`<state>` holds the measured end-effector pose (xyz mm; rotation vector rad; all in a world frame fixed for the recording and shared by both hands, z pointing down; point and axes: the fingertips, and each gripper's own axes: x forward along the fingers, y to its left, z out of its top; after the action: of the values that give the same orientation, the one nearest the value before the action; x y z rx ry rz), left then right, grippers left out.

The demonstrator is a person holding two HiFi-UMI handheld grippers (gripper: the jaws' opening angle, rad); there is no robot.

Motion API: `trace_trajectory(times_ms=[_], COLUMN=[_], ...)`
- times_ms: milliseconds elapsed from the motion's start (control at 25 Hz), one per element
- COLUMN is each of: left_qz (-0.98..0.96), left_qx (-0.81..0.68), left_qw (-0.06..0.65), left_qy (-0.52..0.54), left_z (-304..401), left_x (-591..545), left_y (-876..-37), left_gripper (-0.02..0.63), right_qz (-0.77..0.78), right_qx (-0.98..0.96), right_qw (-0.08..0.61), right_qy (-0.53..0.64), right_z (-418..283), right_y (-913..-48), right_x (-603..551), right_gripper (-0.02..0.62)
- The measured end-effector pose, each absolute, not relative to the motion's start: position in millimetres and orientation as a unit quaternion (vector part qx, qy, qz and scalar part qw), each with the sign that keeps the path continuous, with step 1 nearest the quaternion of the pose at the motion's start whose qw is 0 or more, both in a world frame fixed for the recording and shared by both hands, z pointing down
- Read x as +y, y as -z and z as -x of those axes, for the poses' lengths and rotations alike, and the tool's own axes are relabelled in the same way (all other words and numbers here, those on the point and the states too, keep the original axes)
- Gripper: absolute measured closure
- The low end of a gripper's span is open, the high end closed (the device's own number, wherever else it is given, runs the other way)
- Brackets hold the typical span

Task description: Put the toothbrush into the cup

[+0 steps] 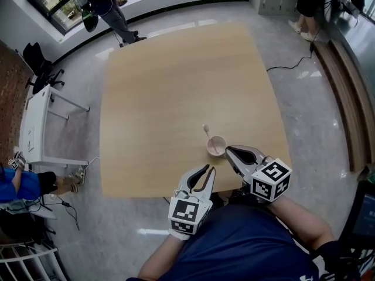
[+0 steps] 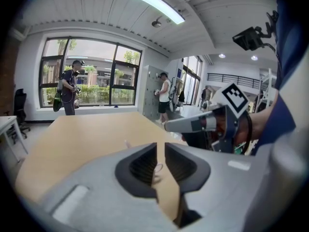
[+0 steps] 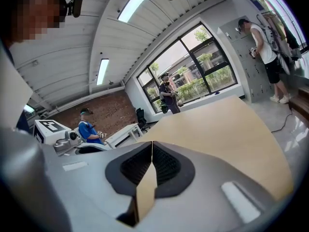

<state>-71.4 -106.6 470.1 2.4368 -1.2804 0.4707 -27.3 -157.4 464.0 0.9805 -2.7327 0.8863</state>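
Observation:
A small beige cup (image 1: 217, 146) stands near the front of the wooden table (image 1: 176, 81), with a white toothbrush (image 1: 209, 134) standing in it, its head leaning out towards the back left. My right gripper (image 1: 228, 149) hovers just right of the cup, its jaws shut with nothing between them; in the right gripper view its tips (image 3: 152, 143) meet over bare table. My left gripper (image 1: 209, 168) sits in front of the cup, a short way off. Its jaws (image 2: 161, 144) stand slightly apart and empty, and the cup rim (image 2: 158, 167) shows through the gap.
The table's front edge (image 1: 158, 195) runs just under both grippers. People stand beyond the table by the windows (image 1: 108, 7) and at the back right (image 1: 307, 4). A white desk (image 1: 35, 127) and a seated person (image 1: 23, 183) are to the left.

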Motion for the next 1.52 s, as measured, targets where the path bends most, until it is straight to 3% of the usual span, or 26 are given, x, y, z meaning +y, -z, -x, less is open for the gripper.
trace_trajectory(times_ms=[240,640,1520], left_qz=[-0.867,-0.901,-0.886], left_qx=[-0.453,-0.395,-0.412], left_qw=[0.154,0.146,0.175], left_qy=[-0.142,-0.104,-0.118], left_z=[62,30,39], left_x=[-108,-111,-99], left_y=[-457,-416,-437], left_gripper=[0.595,0.601,0.601], right_qz=[-0.324,-0.398,-0.368], right_qx=[-0.907,-0.895,-0.906], right_qw=[0.020,-0.033,-0.024], right_qy=[-0.266,-0.197,-0.207], right_z=[16,-18,-5], right_y=[-433,-389,-401], right_x=[-145,-147,-130], right_gripper=[0.584,0.584,0.584])
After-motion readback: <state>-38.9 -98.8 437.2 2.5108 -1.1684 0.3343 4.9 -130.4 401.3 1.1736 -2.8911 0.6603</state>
